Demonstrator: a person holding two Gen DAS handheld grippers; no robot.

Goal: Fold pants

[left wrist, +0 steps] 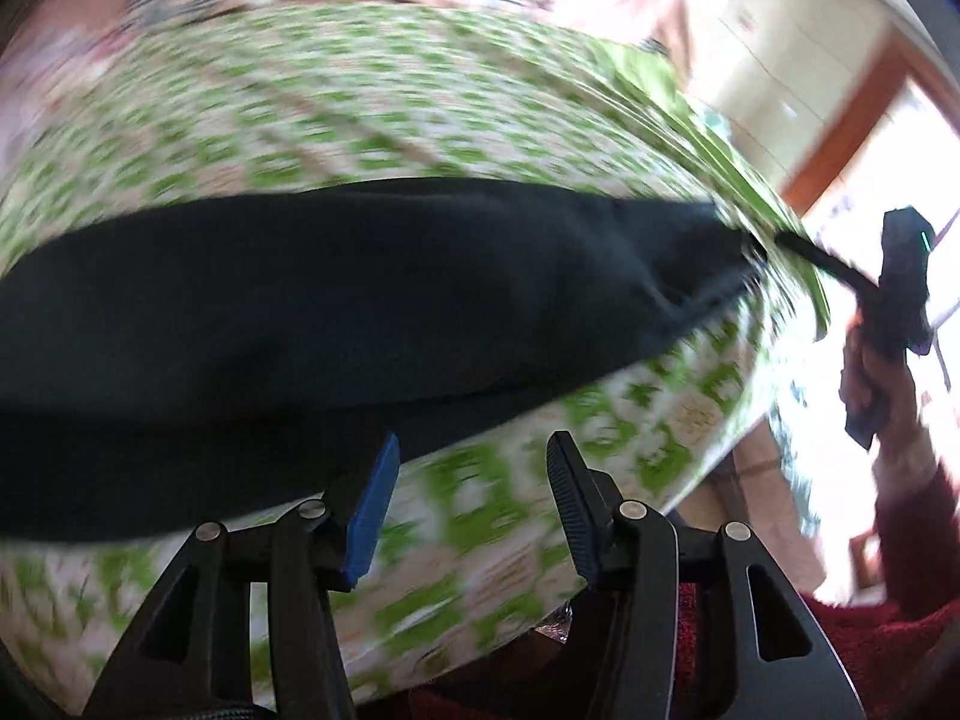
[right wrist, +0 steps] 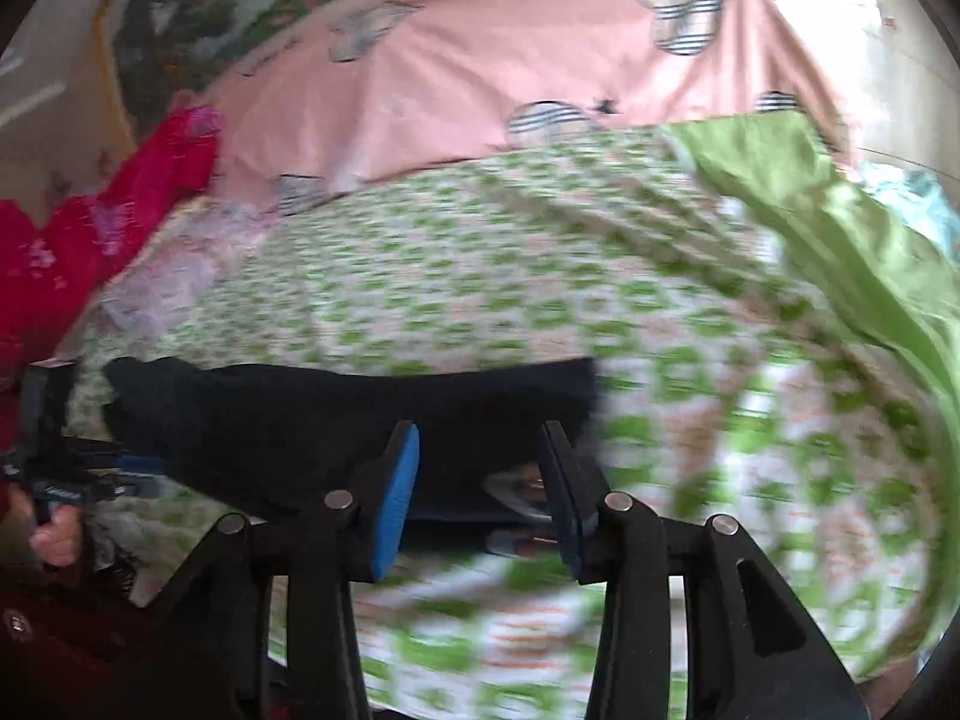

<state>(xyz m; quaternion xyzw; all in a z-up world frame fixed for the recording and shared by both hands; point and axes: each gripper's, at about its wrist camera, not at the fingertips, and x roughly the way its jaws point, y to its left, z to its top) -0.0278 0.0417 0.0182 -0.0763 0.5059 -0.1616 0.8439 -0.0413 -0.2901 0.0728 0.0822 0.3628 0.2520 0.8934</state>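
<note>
Black pants [left wrist: 336,300] lie folded in a long band across a green-and-white patterned bedsheet [left wrist: 360,102]. My left gripper [left wrist: 471,480] stands open just off their near edge, with only sheet showing between its fingers. At the right, a hand in a dark red sleeve holds the right gripper [left wrist: 900,276] near the pants' far end. In the right wrist view the pants [right wrist: 288,420] stretch leftward. The right gripper [right wrist: 480,480] is open over their near end, its pads clear of the cloth. The left gripper [right wrist: 78,468] shows at the left edge. Both views are blurred.
A pink sheet with striped hearts [right wrist: 510,54] covers the back of the bed. Plain green cloth [right wrist: 840,222] is bunched at the right, and a bright pink garment [right wrist: 90,240] lies at the left. The bed's near edge [left wrist: 690,498] drops off beside a wooden door frame [left wrist: 852,120].
</note>
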